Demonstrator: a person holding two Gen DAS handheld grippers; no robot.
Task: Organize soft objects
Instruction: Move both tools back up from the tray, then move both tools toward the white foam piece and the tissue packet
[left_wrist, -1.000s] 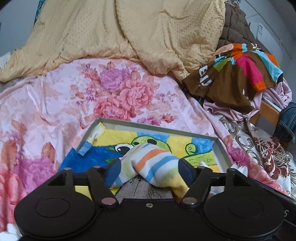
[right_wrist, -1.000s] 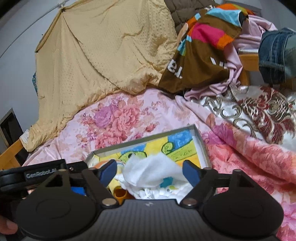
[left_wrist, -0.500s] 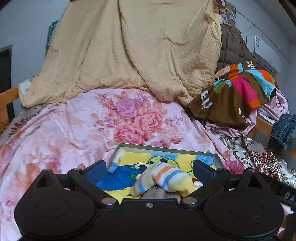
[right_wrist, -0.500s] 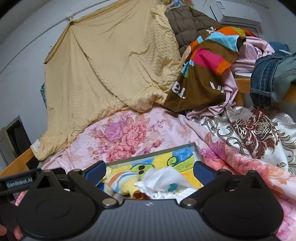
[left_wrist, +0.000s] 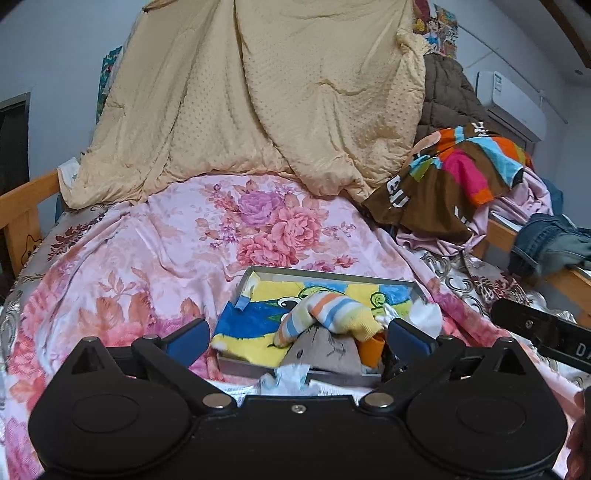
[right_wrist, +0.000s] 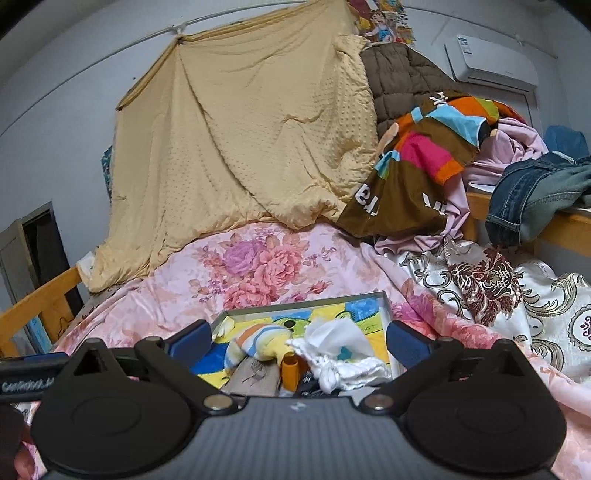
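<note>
A grey metal tray (left_wrist: 325, 274) with a cartoon-print lining lies on the floral bedspread; it also shows in the right wrist view (right_wrist: 306, 304). In it lie a striped sock (left_wrist: 328, 314) (right_wrist: 255, 341), a white cloth (right_wrist: 336, 350) (left_wrist: 424, 315), a grey-brown cloth (left_wrist: 325, 350) and an orange piece (left_wrist: 369, 349) (right_wrist: 288, 373). My left gripper (left_wrist: 297, 339) is open and empty, above and in front of the tray's near edge. My right gripper (right_wrist: 299, 341) is open and empty, likewise back from the tray.
A floral bedspread (left_wrist: 166, 251) covers the bed. A yellow quilt (left_wrist: 258, 103) hangs at the back. A pile of clothes (left_wrist: 454, 177) and jeans (right_wrist: 535, 195) sit at the right on a wooden rail. A wooden bed frame (left_wrist: 22, 206) stands at the left.
Both grippers have opened, letting go of the striped sock and the white cloth, and have pulled up and back from the tray. Both items now lie in the tray.
</note>
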